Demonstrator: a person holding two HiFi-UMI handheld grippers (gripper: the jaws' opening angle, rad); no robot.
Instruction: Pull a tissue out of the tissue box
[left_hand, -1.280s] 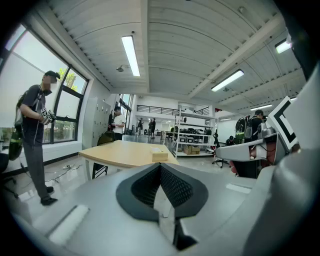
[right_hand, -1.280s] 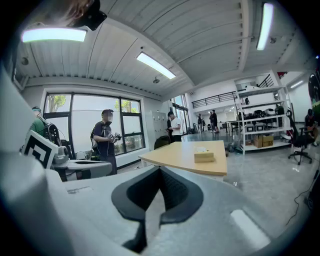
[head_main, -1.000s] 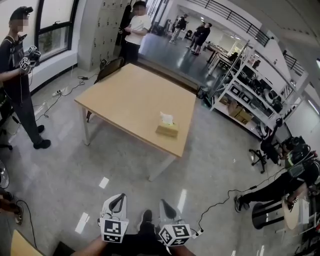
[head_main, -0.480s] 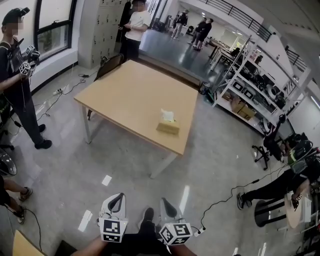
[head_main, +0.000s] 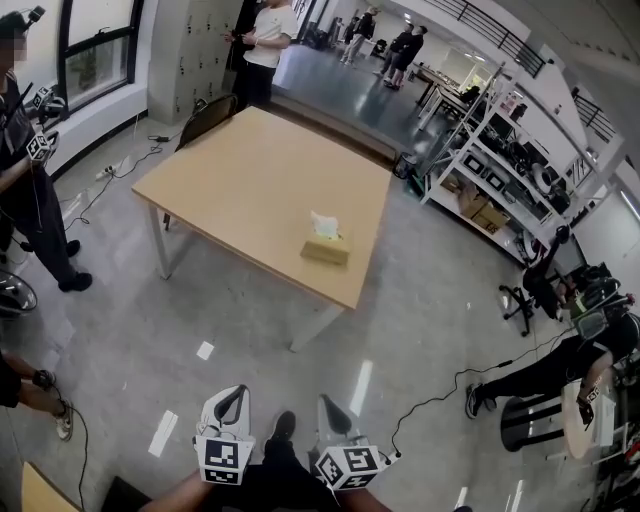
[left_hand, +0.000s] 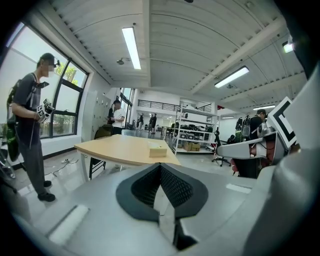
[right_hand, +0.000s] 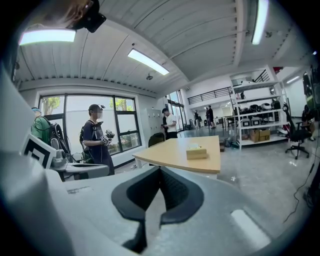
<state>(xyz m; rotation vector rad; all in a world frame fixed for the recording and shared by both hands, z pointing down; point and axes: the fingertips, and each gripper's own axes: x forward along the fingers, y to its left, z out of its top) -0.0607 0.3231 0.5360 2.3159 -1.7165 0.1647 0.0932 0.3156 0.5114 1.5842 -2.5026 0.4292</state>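
Ahead of both tongs, well apart from them across glossy grey floor, stands one flat wooden table (head_main: 250, 185) on pale legs. One tan, block-shaped tissue box (head_main: 326, 251) sits on the table's side nearer the tongs, with one crumpled white tissue (head_main: 322, 224) standing up out of its top.

There are two tongs, side by side and pointing at the table. The left tongs (head_main: 233, 401) have their dark ribbed pads pressed together with nothing between them, and so do the right tongs (head_main: 329, 408). Each carries one cube with black-and-white square markers.

The head view alone shows the tissue clearly, a dark chair (head_main: 205, 116) at the table's far side and cables on the floor. The left gripper view puts the box just above the closed tips and shows two long ceiling lights. The right gripper view puts the box slightly right of its tips and shows tall windows behind one standing person (right_hand: 97, 140) in dark clothes.
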